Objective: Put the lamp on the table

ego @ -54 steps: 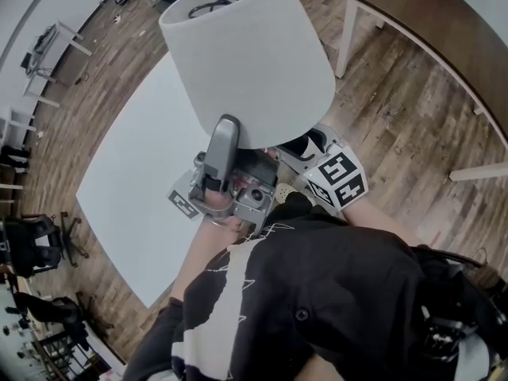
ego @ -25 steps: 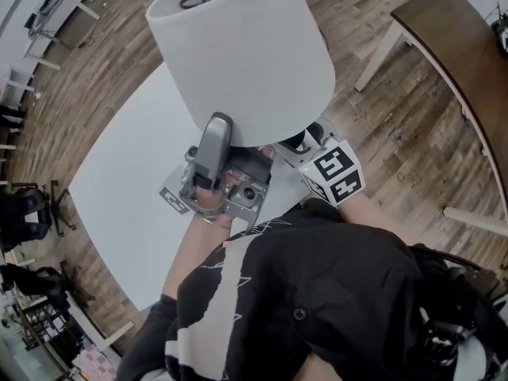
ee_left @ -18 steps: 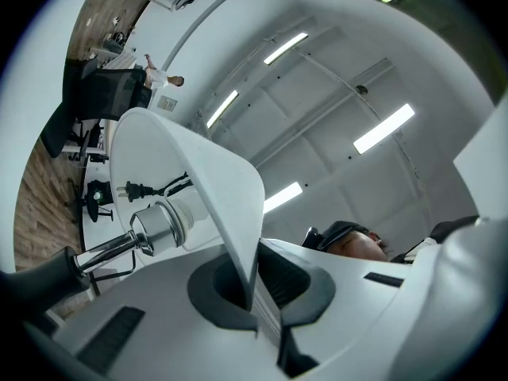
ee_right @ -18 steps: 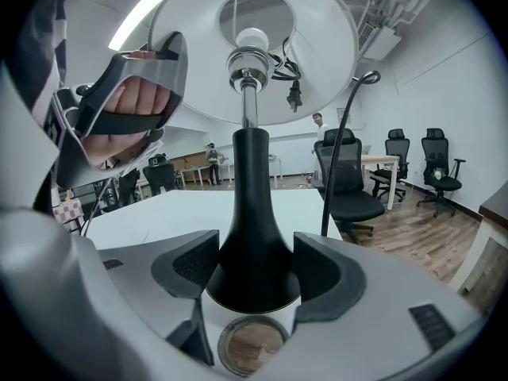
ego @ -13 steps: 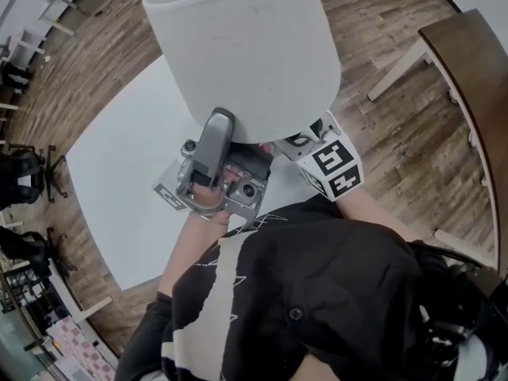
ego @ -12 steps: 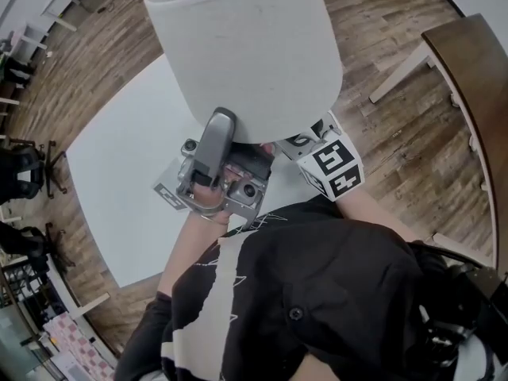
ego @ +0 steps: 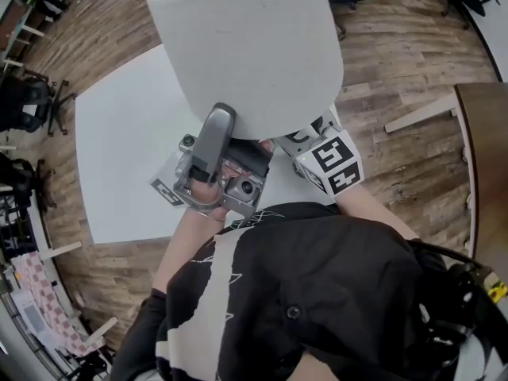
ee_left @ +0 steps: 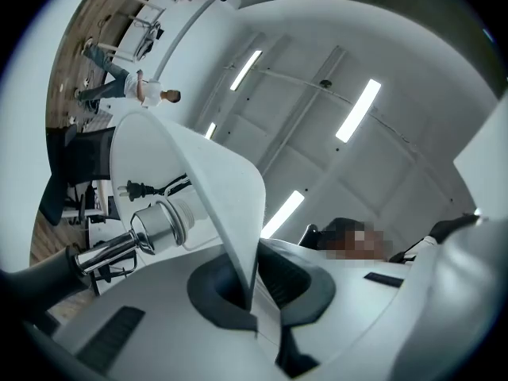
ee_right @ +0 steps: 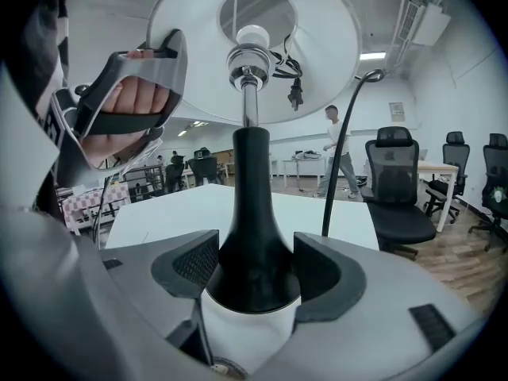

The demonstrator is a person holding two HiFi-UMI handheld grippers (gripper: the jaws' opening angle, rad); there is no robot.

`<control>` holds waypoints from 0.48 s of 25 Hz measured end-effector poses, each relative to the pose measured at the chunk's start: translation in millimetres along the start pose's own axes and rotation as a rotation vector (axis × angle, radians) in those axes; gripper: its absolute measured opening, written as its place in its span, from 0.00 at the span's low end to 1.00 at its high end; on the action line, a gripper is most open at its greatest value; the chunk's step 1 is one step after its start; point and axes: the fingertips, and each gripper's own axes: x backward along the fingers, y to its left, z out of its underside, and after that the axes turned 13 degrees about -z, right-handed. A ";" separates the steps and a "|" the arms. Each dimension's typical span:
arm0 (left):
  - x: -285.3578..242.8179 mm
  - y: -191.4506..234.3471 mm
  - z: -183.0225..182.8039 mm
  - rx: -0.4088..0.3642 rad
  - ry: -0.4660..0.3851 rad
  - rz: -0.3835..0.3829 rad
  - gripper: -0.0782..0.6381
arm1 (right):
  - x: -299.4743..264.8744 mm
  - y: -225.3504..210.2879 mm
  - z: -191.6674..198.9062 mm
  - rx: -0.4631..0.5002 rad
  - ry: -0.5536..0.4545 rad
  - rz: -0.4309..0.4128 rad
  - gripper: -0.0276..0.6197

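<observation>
The lamp (ego: pixel 246 50) is held aloft, upright, with its shade (ee_left: pixel 198 189) filling the 12 o'clock part of the head view. It is not yet set down: in the right gripper view the white worktop (ee_right: pixel 190 205) lies beyond and below the black foot of the stem (ee_right: pixel 248 213). Whether the foot is directly above the surface or just short of its near edge cannot be determined. The right gripper (ee_right: pixel 252 276) is clenched on the flared black foot, a finger on either side. The left gripper (ee_left: pixel 254 284), at 7 o'clock of the shade, is clenched on the shade's lower rim, the thin wall being pinched between its fingers. Both grasps and the lamp's attitude are unchanged against the earlier head views. The surroundings, however, have swung. The worktop (ego: pixel 127 149) now sits squarer beneath the lamp and runs out towards 9 o'clock. The brown table (ego: pixel 484 157), formerly at 1 to 2 o'clock, has been pushed out to the 3 o'clock edge. The lamp is therefore judged to have been carried and turned towards the worktop. Transport appears nearly complete, with lowering and release outstanding. The cord and plug (ee_right: pixel 294 94), tucked inside the shade, are noted as a possible snag.
</observation>
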 end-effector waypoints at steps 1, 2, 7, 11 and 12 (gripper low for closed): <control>-0.2 -1.3 -3.9 -0.013 -0.023 -0.008 0.13 | -2.3 1.5 -3.3 0.002 0.007 -0.023 0.50; -0.6 -2.7 -7.0 -0.025 -0.043 -0.017 0.13 | -4.3 3.5 -6.2 0.003 0.014 -0.048 0.50; 0.5 -8.2 -15.0 -0.069 -0.123 -0.040 0.13 | -12.2 8.9 -13.8 0.027 0.046 -0.147 0.50; 1.1 -9.1 -13.7 -0.112 -0.146 -0.072 0.13 | -18.4 11.6 -14.8 0.032 0.063 -0.208 0.50; 1.1 -7.5 -12.0 -0.121 -0.153 -0.082 0.13 | -18.6 11.3 -12.9 0.031 0.068 -0.222 0.50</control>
